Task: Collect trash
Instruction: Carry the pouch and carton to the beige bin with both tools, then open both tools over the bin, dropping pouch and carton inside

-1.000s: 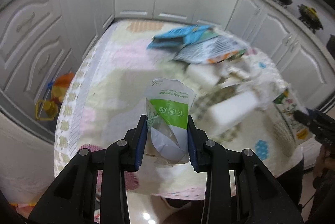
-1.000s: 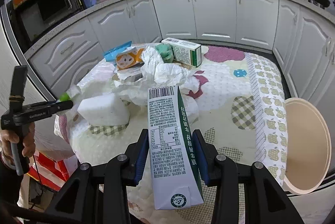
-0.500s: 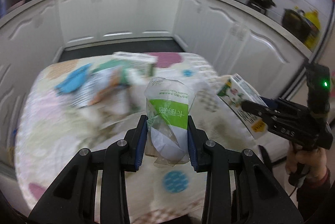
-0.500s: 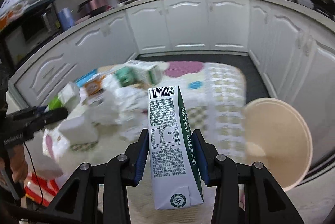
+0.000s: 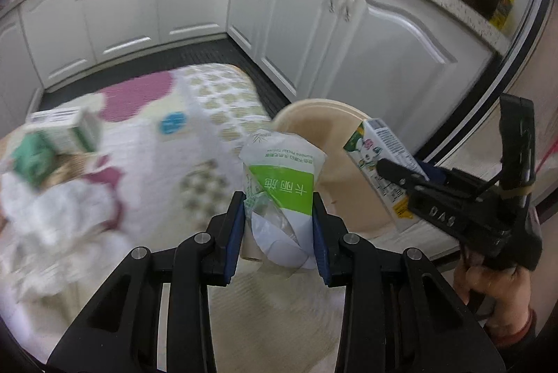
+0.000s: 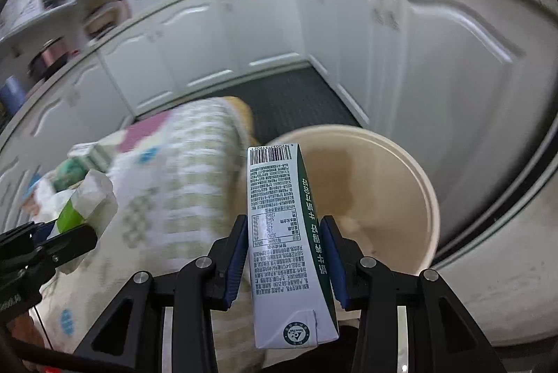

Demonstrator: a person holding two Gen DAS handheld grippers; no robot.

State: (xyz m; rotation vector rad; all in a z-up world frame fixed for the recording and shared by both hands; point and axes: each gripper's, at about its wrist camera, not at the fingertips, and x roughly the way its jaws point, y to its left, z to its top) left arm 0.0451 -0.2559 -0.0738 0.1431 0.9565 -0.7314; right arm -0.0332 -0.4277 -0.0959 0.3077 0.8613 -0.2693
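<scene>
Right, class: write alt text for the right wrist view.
The right gripper clamps a white and green drink carton before an open beige bin. Left, a patterned tablecloth holds blurred litter, below white kitchen cabinets.

Both grippers black plastic w/ blue pads on finger insides, silver screws at linkage pivots. Right gripper [image 5: 401, 172]: raised "DAS" lettering on side, tall black handle w/ tan band. Left gripper [image 5: 279, 219] same build. Dark sleeve [image 5: 516, 334], reddish cuff

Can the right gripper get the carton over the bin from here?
Probably yes. The right gripper is shut on the milk carton, the beige bin stands open just beyond it, and nothing shows in between.
</scene>
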